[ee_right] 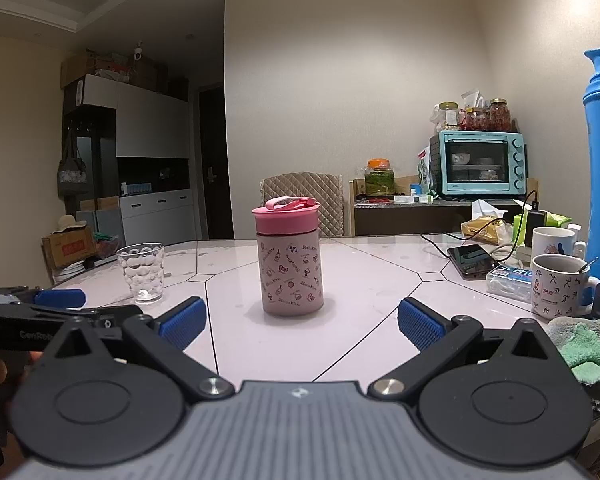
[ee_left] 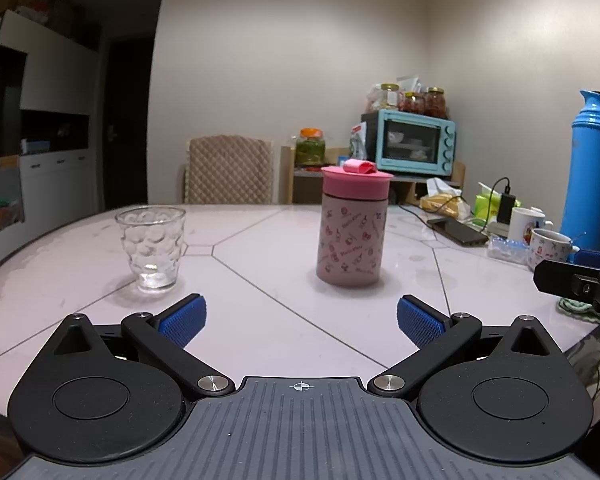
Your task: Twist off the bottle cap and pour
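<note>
A pink patterned bottle (ee_left: pixel 350 236) with a pink screw cap (ee_left: pixel 356 182) stands upright on the pale table (ee_left: pixel 260 320). A clear dimpled glass (ee_left: pixel 151 248), seemingly empty, stands to its left. My left gripper (ee_left: pixel 300 320) is open and empty, short of both. In the right wrist view the bottle (ee_right: pixel 291 268) with its cap (ee_right: pixel 286 220) is straight ahead, the glass (ee_right: pixel 142 278) to the left. My right gripper (ee_right: pixel 302 320) is open and empty, short of the bottle. The left gripper's fingers (ee_right: pixel 60 298) show at the left edge there.
At the table's right stand a tall blue thermos (ee_left: pixel 590 176), two mugs (ee_right: pixel 558 286), a phone on a charger cable (ee_right: pixel 470 260), tissue packs and a green cloth (ee_right: pixel 580 344). A chair (ee_left: pixel 228 170) and a teal oven (ee_left: pixel 416 142) are behind the table.
</note>
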A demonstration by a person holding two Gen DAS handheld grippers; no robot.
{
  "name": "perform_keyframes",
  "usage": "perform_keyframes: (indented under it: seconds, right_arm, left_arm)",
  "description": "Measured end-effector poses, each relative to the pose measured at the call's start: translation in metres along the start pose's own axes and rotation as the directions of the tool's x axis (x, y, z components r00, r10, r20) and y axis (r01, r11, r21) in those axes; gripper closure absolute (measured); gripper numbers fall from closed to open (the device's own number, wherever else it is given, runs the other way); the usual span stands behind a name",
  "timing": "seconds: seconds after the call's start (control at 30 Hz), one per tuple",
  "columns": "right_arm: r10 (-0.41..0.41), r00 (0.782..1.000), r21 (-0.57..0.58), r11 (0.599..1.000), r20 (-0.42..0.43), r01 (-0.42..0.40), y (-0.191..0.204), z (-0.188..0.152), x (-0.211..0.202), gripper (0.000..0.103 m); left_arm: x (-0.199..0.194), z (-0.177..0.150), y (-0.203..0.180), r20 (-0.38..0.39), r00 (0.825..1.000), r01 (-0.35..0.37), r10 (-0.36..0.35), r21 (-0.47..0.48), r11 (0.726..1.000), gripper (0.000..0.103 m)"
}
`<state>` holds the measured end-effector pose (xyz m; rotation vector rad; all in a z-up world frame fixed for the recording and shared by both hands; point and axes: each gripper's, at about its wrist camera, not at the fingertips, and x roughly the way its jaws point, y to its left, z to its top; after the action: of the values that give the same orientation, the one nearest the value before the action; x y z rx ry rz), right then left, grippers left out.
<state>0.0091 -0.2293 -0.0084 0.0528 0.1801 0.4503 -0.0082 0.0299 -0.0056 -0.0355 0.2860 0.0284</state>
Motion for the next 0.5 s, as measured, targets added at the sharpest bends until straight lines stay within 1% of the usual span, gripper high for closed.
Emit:
perform_keyframes:
  seconds: [0.27,0.5]
  right_arm:
    - [-0.008,1.000,-0.022,1.000,0.028,0.009,0.001,0.015,0.006,0.000]
    - [-0.007,0.999,-0.024,1.000,0.034,0.008,0.002,0.028,0.017,0.000]
  left_arm:
    - [0.013,0.005,0.000,0.000,1.000,0.015,-0.015,0.009,1.000,0.000]
    - [0.026,0.015,0.004,-0.005,0.999,0.031,-0.031,0.006,0.999,0.000]
